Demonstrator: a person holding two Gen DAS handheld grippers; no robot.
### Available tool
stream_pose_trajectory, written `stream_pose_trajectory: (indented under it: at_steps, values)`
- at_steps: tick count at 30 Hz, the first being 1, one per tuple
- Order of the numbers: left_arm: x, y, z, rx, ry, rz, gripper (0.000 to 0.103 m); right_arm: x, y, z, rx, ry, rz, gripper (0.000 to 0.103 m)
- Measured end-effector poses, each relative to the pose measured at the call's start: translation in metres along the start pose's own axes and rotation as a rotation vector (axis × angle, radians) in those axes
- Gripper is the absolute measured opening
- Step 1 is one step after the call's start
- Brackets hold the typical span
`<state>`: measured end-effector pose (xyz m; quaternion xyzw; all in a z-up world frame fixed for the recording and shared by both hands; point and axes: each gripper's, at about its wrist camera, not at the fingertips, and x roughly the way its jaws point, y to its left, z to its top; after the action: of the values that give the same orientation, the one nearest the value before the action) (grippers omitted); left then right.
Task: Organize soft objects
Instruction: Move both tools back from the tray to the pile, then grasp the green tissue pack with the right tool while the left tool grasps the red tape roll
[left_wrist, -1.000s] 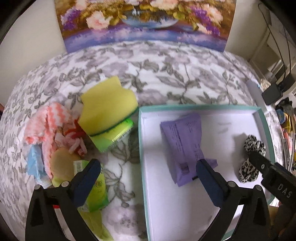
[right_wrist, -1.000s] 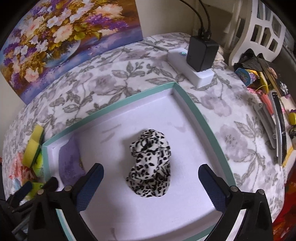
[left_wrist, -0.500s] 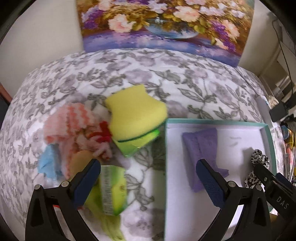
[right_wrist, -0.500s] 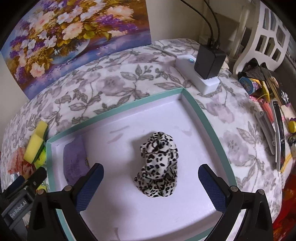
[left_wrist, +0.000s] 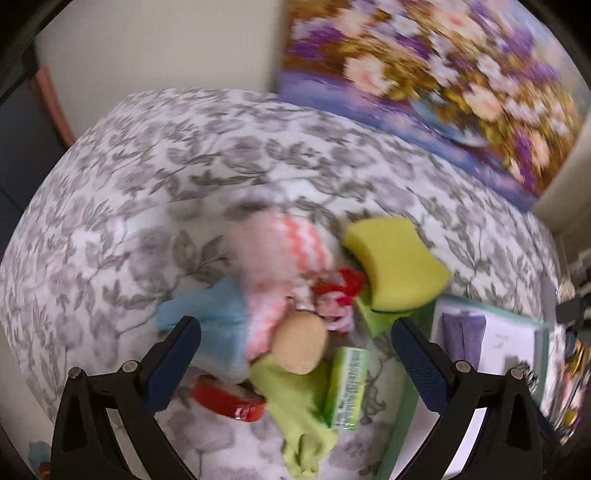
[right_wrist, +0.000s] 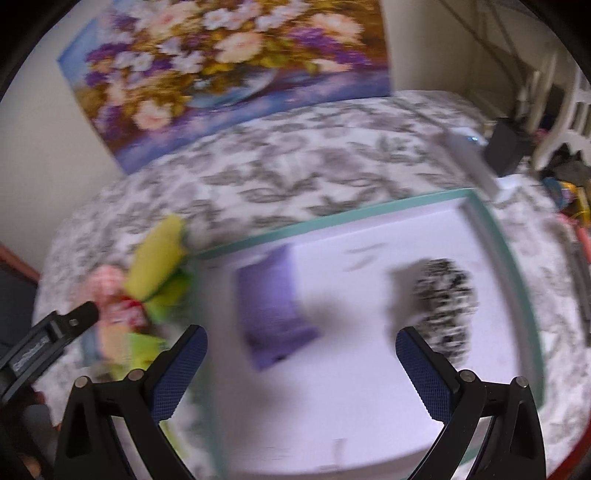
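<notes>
**Both claws wide open, soft stuff split between pile and tray**

Left claw (left_wrist: 295, 332) spread wide, gripping nothing, hanging over a blurry heap on the floral bench (left_wrist: 155, 173): yellow sponge (left_wrist: 395, 266), pink knit cloth (left_wrist: 280, 251), blue cloth (left_wrist: 214, 325), green cloth (left_wrist: 295, 402). Right claw (right_wrist: 301, 350) spread wide too, empty, over the teal-rimmed tray (right_wrist: 517, 273). Purple pouch (right_wrist: 273, 310) and leopard scrunchie (right_wrist: 447, 299) lying inside, well apart.
</notes>
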<state>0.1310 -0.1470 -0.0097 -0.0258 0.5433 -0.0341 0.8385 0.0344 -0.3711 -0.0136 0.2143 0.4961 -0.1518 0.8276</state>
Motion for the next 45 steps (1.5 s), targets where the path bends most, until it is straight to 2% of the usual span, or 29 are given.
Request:
stream_pose_trajectory:
  at_steps: [2,8,15,24,27,32,40,42,44,45]
  values:
    - [-0.006,0.014,0.002,-0.046,-0.006,-0.008,0.103,0.0,0.01,-0.002,-0.001,-0.005,0.05,0.103]
    - [-0.02,0.047,0.0,-0.135,-0.029,-0.029,0.103,-0.001,0.034,-0.007,-0.04,-0.03,0.09,0.103]
    - [-0.031,0.08,-0.002,-0.176,-0.042,-0.002,0.103,0.009,0.06,-0.016,-0.057,0.042,0.214,0.103]
    - [-0.024,0.11,-0.011,-0.221,-0.007,0.02,0.103,0.013,0.104,-0.029,-0.2,0.005,0.156,0.103]
    - [-0.015,0.114,-0.016,-0.241,0.022,0.011,0.103,0.019,0.112,-0.033,-0.213,0.028,0.153,0.103]
    - [0.001,0.114,-0.022,-0.255,0.117,-0.018,0.103,0.028,0.123,-0.042,-0.253,0.068,0.143,0.103]
    - [0.011,0.119,-0.025,-0.3,0.191,-0.032,0.103,0.039,0.139,-0.053,-0.311,0.121,0.148,0.103]
    - [0.015,0.122,-0.026,-0.319,0.214,-0.044,0.102,0.04,0.139,-0.053,-0.305,0.125,0.158,0.099]
    - [0.017,0.121,-0.027,-0.329,0.232,-0.061,0.102,0.041,0.138,-0.053,-0.299,0.123,0.157,0.09]
    - [0.018,0.12,-0.027,-0.329,0.239,-0.065,0.102,0.041,0.138,-0.053,-0.296,0.123,0.152,0.088]
